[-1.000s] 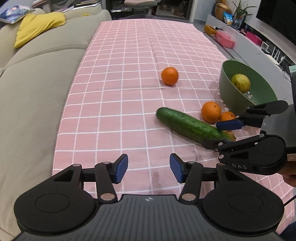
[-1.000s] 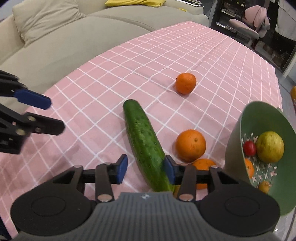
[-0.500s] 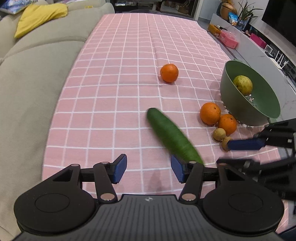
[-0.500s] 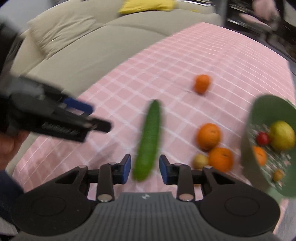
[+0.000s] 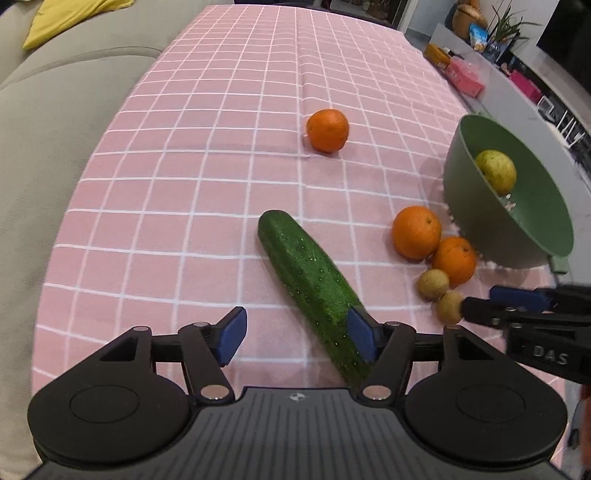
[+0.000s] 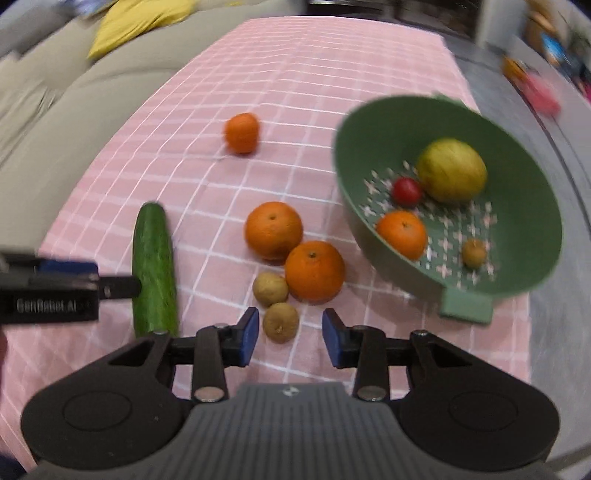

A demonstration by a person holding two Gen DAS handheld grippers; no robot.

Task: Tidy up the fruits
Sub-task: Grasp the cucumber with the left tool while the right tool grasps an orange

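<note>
A green cucumber (image 5: 310,284) lies on the pink checked tablecloth (image 5: 184,166); it also shows in the right wrist view (image 6: 153,266). My left gripper (image 5: 295,338) is open with the cucumber's near end against its right finger. My right gripper (image 6: 290,338) is open and empty, with a small brown fruit (image 6: 280,322) just ahead of its fingertips. A second brown fruit (image 6: 269,289) and two oranges (image 6: 314,271) (image 6: 273,229) lie beyond it. A third orange (image 6: 242,132) lies farther off. The green bowl (image 6: 354,206) holds a pear, an orange, a cherry tomato and a brown fruit.
A grey sofa (image 5: 55,110) with a yellow cushion (image 5: 70,11) runs along the table's left side. A low shelf with boxes and plants (image 5: 480,55) stands at the far right. The bowl sits near the table's right edge.
The right gripper has swung right, off the cucumber, and now faces the small brown fruits and bowl. The left gripper has moved in; the cucumber's near end now lies between its fingers.
</note>
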